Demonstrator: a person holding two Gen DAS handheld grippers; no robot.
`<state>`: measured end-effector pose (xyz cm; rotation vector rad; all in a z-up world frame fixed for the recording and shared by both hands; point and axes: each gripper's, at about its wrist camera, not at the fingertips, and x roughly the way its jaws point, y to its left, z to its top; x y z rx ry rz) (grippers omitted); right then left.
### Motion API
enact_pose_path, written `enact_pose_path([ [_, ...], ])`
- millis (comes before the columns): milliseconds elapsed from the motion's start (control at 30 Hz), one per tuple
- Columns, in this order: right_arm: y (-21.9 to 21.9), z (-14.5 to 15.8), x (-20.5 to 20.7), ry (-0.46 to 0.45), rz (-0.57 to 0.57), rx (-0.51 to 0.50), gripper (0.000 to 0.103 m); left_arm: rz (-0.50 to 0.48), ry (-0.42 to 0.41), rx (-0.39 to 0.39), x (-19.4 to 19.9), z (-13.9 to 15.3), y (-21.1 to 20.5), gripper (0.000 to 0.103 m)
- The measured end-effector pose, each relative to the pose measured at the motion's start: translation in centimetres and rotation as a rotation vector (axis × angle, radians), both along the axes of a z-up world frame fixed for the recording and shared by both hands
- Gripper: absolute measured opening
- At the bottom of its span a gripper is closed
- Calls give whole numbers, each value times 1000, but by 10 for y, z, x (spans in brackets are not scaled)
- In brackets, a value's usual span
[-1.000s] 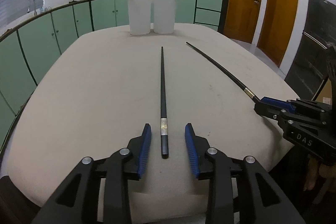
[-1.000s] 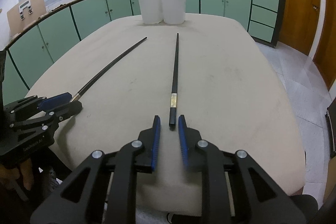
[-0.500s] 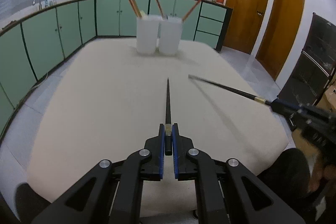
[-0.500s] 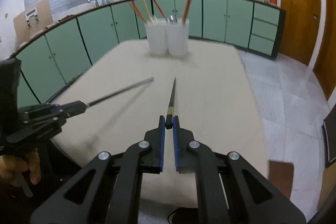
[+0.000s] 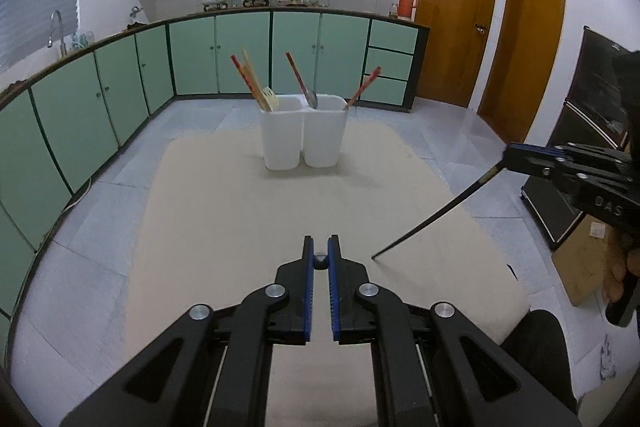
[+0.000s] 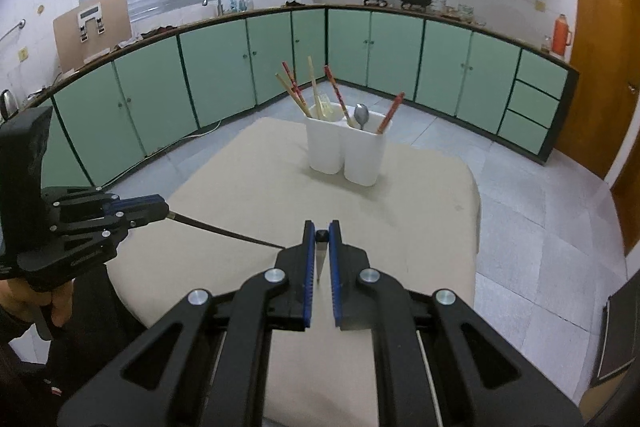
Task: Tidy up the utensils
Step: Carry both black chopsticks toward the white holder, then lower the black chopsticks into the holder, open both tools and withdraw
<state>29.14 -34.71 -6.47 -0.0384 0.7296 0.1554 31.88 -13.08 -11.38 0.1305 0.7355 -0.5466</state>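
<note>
Each gripper is shut on one black chopstick, lifted above the beige table [image 5: 224, 227]. In the left wrist view my left gripper [image 5: 321, 259] pinches the butt end of its chopstick [image 5: 321, 261], which hangs down out of sight. The right gripper [image 5: 520, 159] shows at the right, its chopstick [image 5: 436, 211] slanting down to the left. In the right wrist view my right gripper [image 6: 322, 237] holds its chopstick [image 6: 322, 235] end-on, and the left gripper [image 6: 152, 209] holds its chopstick [image 6: 224, 233]. Two white holders [image 5: 302, 137] [image 6: 346, 151] with red and wooden chopsticks and a spoon stand at the far end.
Green cabinets [image 5: 120, 95] run along the left and back. Wooden doors [image 5: 456, 23] are at the right. A black appliance [image 5: 576, 155] and a cardboard box [image 5: 584, 267] stand beside the table's right side. Tiled floor surrounds the table.
Both grippers closed on the chopsticks that lay on the table and lifted them high. The chopsticks now tilt downward and the views look down on the table.
</note>
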Motion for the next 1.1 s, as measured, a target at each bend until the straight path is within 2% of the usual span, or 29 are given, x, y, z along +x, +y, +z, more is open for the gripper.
enact_pose_path([
  [333,-2,17,32,36,39,-3,6,-27,-3,-9,21,23,-12,7],
  [500,1,32,39,25,52,-18,6,-47,-18,-5,25,34,-14,7],
  [667,0,53,51,21,65,-5,6,-85,10,-15,38,48,-19,7],
  [933,-1,106,88,-22,81,11,6,-96,-26,-17,89,100,-25,7],
  [1100,-6,133,126,-26,75,30,6,-83,-42,-29,127,123,-33,7],
])
